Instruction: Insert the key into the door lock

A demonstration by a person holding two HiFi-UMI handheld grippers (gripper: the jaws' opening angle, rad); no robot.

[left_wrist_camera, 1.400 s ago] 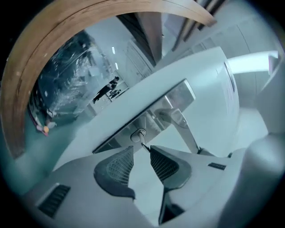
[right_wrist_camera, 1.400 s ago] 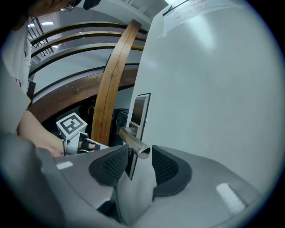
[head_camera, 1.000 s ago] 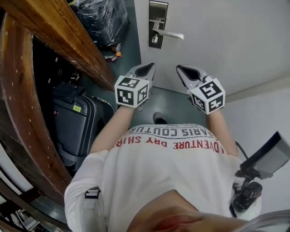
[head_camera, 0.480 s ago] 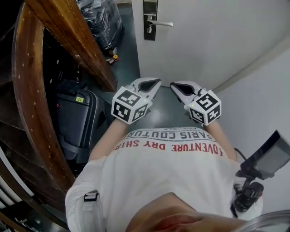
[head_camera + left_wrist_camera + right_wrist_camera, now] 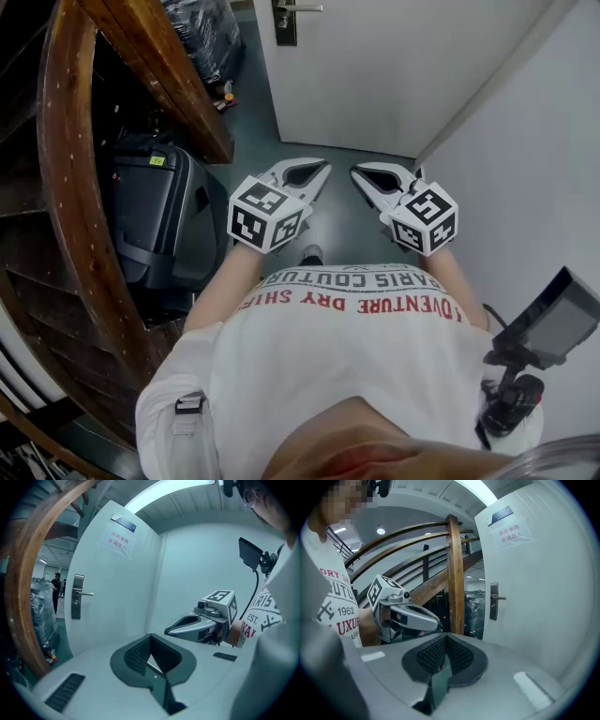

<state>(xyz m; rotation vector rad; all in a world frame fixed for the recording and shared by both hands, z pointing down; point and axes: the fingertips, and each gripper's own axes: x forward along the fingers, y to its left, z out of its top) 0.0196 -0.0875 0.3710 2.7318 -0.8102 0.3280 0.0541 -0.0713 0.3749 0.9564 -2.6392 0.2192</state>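
Observation:
The white door [image 5: 375, 66] fills the top of the head view, with its lock plate and lever handle [image 5: 286, 19] at the upper edge, far from both grippers. My left gripper [image 5: 323, 170] and right gripper [image 5: 356, 172] are held side by side in front of my chest, pointing at the door's foot. Both look shut, tips together. The lock plate [image 5: 77, 597] shows small and distant in the left gripper view beyond my left gripper [image 5: 150, 637]. It is also far off as the lock plate [image 5: 493, 602] past my right gripper [image 5: 446, 637]. No key shows plainly.
A curved wooden stair rail [image 5: 66, 187] and beam [image 5: 150, 66] run down the left. A black suitcase [image 5: 155, 216] stands under them, and a wrapped black bundle [image 5: 202, 28] sits near the door. A white wall [image 5: 534, 141] closes the right; a small monitor on a stand [image 5: 548, 323] is beside me.
The door and its lock have slid toward the top of the head view as I and both grippers drew back from it. The grippers stayed shut and side by side.

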